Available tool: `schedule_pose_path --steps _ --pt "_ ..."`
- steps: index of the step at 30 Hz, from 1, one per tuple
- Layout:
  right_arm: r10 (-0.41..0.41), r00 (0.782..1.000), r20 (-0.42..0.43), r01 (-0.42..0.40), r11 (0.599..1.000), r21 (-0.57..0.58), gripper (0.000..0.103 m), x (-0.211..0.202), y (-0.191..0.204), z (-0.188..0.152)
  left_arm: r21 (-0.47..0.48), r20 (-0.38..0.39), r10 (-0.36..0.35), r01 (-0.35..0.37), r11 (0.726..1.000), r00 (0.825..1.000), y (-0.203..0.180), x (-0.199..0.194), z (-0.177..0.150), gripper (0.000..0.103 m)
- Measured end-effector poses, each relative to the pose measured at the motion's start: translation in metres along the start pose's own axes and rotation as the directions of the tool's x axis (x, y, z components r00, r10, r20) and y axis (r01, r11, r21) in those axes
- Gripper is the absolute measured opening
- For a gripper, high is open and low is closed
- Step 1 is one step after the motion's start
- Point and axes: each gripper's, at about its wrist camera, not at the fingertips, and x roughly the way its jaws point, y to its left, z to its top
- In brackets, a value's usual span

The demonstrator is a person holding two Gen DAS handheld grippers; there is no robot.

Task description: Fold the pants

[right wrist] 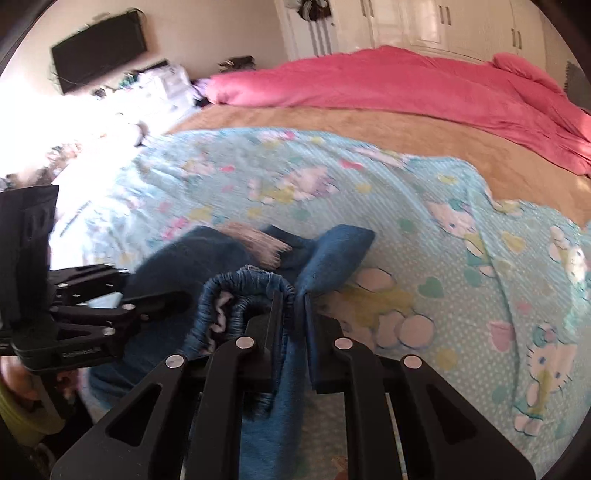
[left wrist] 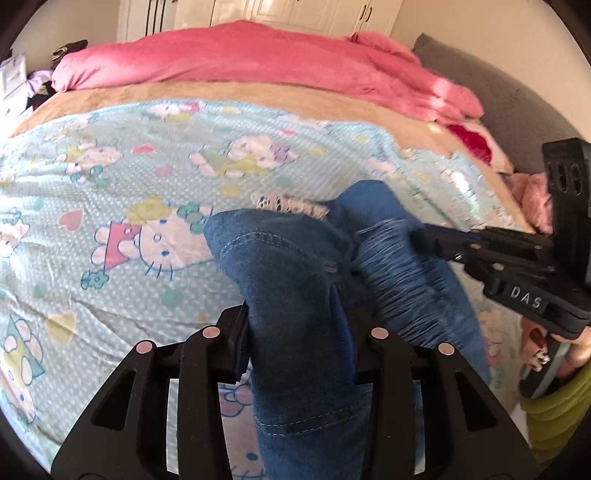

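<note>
Blue ripped jeans [left wrist: 288, 266] hang lifted over a bed with a light-blue cartoon-cat sheet [left wrist: 129, 177]. My left gripper [left wrist: 295, 325] is shut on a thick fold of the denim. My right gripper [left wrist: 417, 236] comes in from the right, shut on the frayed waistband edge. In the right wrist view my right gripper [right wrist: 293, 299] pinches the gathered waistband [right wrist: 251, 284], the jeans [right wrist: 332, 251] drape ahead, and my left gripper [right wrist: 177, 295] grips the cloth at the left.
A pink duvet [left wrist: 240, 62] lies bunched along the far side, over a tan blanket [left wrist: 221, 94]. A grey headboard [left wrist: 498, 99] stands at the right. White wardrobes [right wrist: 424, 26] and a wall television [right wrist: 99, 50] stand behind. A cluttered dresser [right wrist: 162, 88] is at the left.
</note>
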Motion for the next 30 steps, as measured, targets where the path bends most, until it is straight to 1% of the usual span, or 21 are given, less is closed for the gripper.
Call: schedule_pose_path --steps 1,2,4,5,6,8,10,12,13,14,16,17,20,23,26,30 --pt "-0.014 1.000 -0.011 0.014 1.000 0.001 0.011 0.001 -0.002 -0.003 -0.004 -0.010 0.006 -0.006 1.000 1.000 0.002 0.002 -0.003 0.043" --pt "-0.023 1.000 -0.021 0.023 1.000 0.007 0.013 0.003 -0.005 -0.005 -0.003 -0.016 0.014 -0.014 1.000 1.000 0.003 0.003 -0.006 0.046" --pt "-0.057 0.998 -0.039 0.057 0.998 0.012 0.030 0.005 -0.010 -0.011 0.005 -0.018 0.033 -0.033 0.999 0.999 0.005 0.003 -0.010 0.053" --pt "-0.077 0.996 -0.044 0.078 0.997 0.018 0.034 0.005 -0.012 -0.015 0.008 -0.018 0.042 -0.042 0.999 0.999 0.005 0.002 -0.012 0.055" --pt "-0.084 0.996 -0.042 0.085 0.996 0.026 0.042 0.003 -0.014 -0.017 0.008 -0.014 0.046 -0.046 0.999 0.999 0.005 0.000 -0.013 0.058" --pt "-0.089 0.996 -0.021 0.090 0.995 0.049 0.046 -0.006 -0.017 -0.020 0.010 -0.002 0.043 -0.043 0.999 0.999 0.006 -0.006 -0.014 0.063" --pt "-0.100 0.995 0.002 0.100 0.993 0.060 0.063 -0.017 -0.016 -0.022 0.019 0.017 0.051 -0.051 0.999 0.999 0.003 -0.015 -0.015 0.070" --pt "-0.104 0.994 0.038 0.102 0.993 0.067 0.070 -0.031 -0.013 -0.024 0.027 0.037 0.052 -0.053 0.998 0.998 0.000 -0.025 -0.016 0.075" --pt "-0.111 0.993 0.052 0.107 0.992 0.064 0.078 -0.038 -0.011 -0.025 0.029 0.049 0.055 -0.057 0.998 0.997 -0.001 -0.031 -0.017 0.079" --pt "-0.127 0.989 0.073 0.123 0.991 0.060 0.081 -0.046 -0.008 -0.026 0.031 0.061 0.057 -0.059 0.998 0.996 -0.002 -0.037 -0.019 0.082" --pt "-0.148 0.983 0.110 0.143 0.988 0.054 0.094 -0.060 -0.002 -0.027 0.030 0.081 0.062 -0.064 0.997 0.995 -0.005 -0.048 -0.021 0.091" --pt "-0.162 0.978 0.131 0.156 0.986 0.052 0.094 -0.069 0.002 -0.029 0.029 0.091 0.060 -0.063 0.998 0.994 -0.006 -0.054 -0.022 0.093" --pt "-0.170 0.968 0.185 0.164 0.985 0.045 0.098 -0.090 0.015 -0.034 0.030 0.122 0.057 -0.061 0.998 0.991 -0.012 -0.072 -0.026 0.093" --pt "-0.175 0.958 0.227 0.168 0.984 0.052 0.098 -0.109 0.026 -0.043 0.043 0.148 0.070 -0.077 0.996 0.987 -0.018 -0.091 -0.034 0.094" --pt "-0.170 0.955 0.245 0.158 0.985 0.069 0.098 -0.123 0.035 -0.054 0.041 0.166 0.081 -0.089 0.995 0.983 -0.022 -0.110 -0.047 0.094" --pt "-0.172 0.949 0.263 0.161 0.985 0.062 0.098 -0.136 0.050 -0.068 0.026 0.174 0.090 -0.096 0.995 0.981 -0.021 -0.126 -0.064 0.094"
